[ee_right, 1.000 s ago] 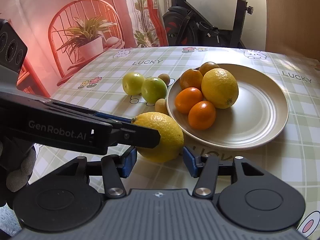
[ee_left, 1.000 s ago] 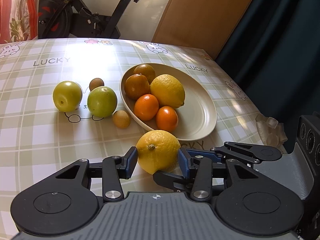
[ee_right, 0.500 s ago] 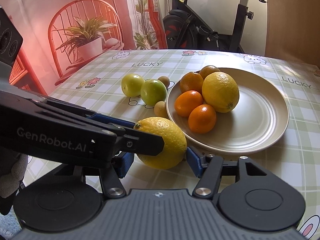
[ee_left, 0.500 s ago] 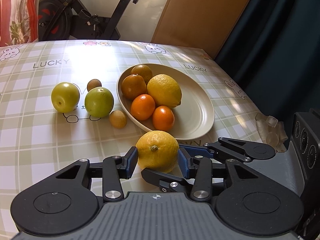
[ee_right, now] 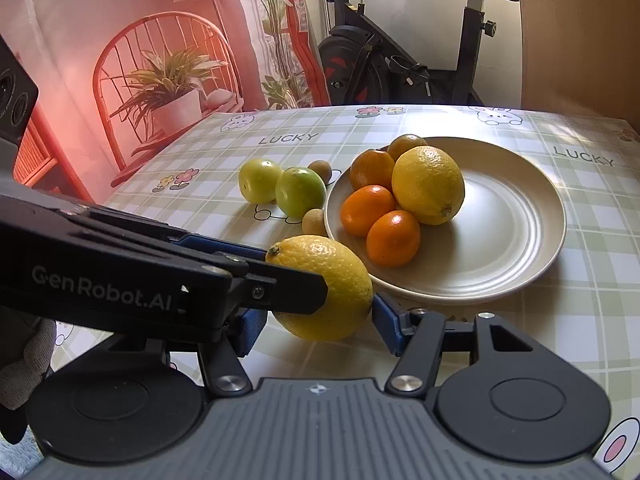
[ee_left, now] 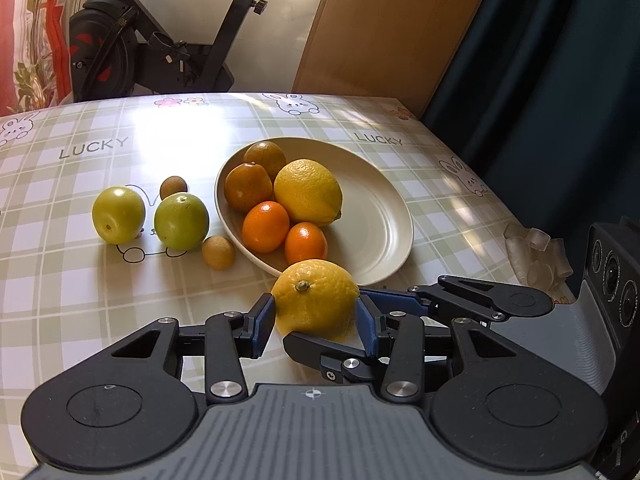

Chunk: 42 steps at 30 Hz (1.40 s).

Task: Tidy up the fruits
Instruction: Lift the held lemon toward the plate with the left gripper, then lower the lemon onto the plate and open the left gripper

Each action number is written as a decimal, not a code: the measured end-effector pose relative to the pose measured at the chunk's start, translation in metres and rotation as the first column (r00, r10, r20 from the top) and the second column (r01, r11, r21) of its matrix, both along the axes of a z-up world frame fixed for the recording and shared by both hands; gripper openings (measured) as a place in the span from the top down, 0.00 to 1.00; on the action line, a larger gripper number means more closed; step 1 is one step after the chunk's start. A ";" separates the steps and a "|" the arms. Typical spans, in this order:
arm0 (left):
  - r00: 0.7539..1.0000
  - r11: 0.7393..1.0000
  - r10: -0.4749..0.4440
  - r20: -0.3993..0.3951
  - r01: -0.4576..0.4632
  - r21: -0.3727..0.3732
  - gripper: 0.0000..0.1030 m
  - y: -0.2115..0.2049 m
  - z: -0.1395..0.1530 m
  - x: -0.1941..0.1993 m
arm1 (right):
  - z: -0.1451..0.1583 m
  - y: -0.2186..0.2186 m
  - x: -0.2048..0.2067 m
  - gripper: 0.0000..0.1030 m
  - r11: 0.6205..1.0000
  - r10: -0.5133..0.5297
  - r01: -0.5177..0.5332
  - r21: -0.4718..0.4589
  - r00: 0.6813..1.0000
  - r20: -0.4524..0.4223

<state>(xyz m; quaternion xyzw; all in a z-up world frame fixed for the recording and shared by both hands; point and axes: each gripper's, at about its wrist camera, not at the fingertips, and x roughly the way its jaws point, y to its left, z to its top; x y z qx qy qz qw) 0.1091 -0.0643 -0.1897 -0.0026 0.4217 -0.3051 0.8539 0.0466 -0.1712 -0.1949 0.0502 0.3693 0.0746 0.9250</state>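
A yellow lemon (ee_left: pixel 316 298) is clamped between the blue pads of my left gripper (ee_left: pixel 316 322), just in front of the near rim of a cream plate (ee_left: pixel 376 216). My right gripper (ee_right: pixel 316 326) sits around the same lemon (ee_right: pixel 336 288) from the other side; its right pad touches the peel, its left pad is hidden behind the left gripper's fingers. The plate holds a second lemon (ee_left: pixel 308 192) and several oranges (ee_left: pixel 266 226). Two green apples (ee_left: pixel 181 221) and two small brown fruits (ee_left: pixel 218 252) lie on the table left of the plate.
The table has a checked cloth (ee_left: pixel 80 280) marked LUCKY. Crumpled clear plastic (ee_left: pixel 532 252) lies at the right table edge. An exercise bike (ee_left: pixel 160 52) stands behind the table, a dark curtain (ee_left: pixel 540 60) at the right, and a pink wall hanging (ee_right: pixel 120 60) at the left.
Both grippers have lifted and drawn slightly toward the plate with the lemon between them. The right gripper's pads have closed in on the lemon.
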 end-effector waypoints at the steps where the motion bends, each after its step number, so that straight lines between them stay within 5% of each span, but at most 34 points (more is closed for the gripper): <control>1: 1.000 1.000 -0.004 0.004 0.004 -0.003 0.55 -0.001 0.002 0.000 | 0.002 -0.002 -0.002 0.41 1.000 -0.006 0.005 0.009 1.000 0.008; 24: 0.983 0.989 -0.149 0.104 0.145 0.041 0.55 -0.082 0.023 0.025 | 0.030 -0.063 -0.004 0.41 0.991 -0.130 0.129 0.021 0.987 0.092; 42: 0.985 0.989 -0.145 0.093 0.140 0.052 0.55 -0.116 0.004 0.112 | 0.021 -0.120 0.071 0.41 0.978 -0.208 0.203 0.056 0.973 0.098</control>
